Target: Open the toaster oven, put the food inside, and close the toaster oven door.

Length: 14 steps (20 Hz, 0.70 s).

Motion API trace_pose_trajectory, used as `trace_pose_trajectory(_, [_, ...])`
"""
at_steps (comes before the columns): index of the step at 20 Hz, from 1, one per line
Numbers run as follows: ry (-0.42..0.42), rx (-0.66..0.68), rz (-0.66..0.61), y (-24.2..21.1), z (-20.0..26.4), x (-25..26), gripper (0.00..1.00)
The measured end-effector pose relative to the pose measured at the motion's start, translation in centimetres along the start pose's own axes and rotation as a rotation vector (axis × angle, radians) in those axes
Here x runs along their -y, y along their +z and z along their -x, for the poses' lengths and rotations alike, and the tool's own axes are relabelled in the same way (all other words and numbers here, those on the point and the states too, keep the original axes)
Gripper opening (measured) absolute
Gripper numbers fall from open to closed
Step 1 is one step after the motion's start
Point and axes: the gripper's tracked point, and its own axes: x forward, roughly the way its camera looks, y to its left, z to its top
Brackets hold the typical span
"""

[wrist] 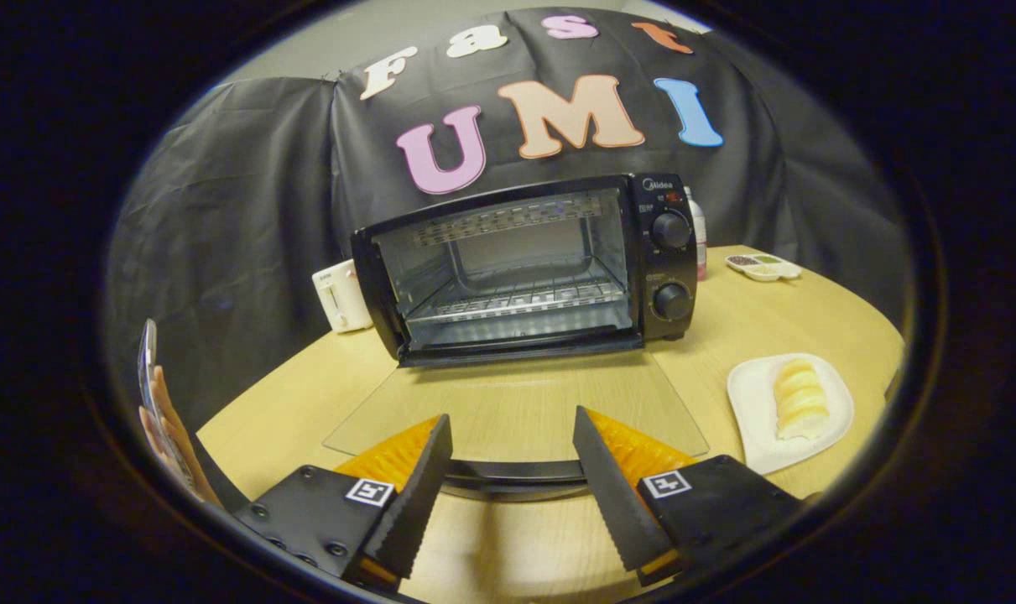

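A light wooden table (726, 335) with a rounded edge carries everything. A black toaster oven (524, 268) stands toward its back, and the oven's glass door (516, 411) lies folded down flat over the tabletop. Left of the oven, just beside it, sits a small white toaster (342, 295). Right of the oven, near the table's edge, rests a white plate (751, 411) holding pale bread (799, 398). Farther back on that side lies a small white dish (763, 267), and a bottle (698, 233) stands behind the oven's right corner.
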Motion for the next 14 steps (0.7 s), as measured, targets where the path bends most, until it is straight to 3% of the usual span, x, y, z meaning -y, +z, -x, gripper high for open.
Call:
trace_pose_trajectory(5, [0.013,0.002,0.019,-0.1,-0.1,0.0,0.91])
trace_pose_trajectory(8, [0.033,0.021,-0.032,0.9,0.6,0.1,0.91])
trace_pose_trajectory(14, [-0.067,0.083,-0.059,3.9,3.0,6.0,0.90])
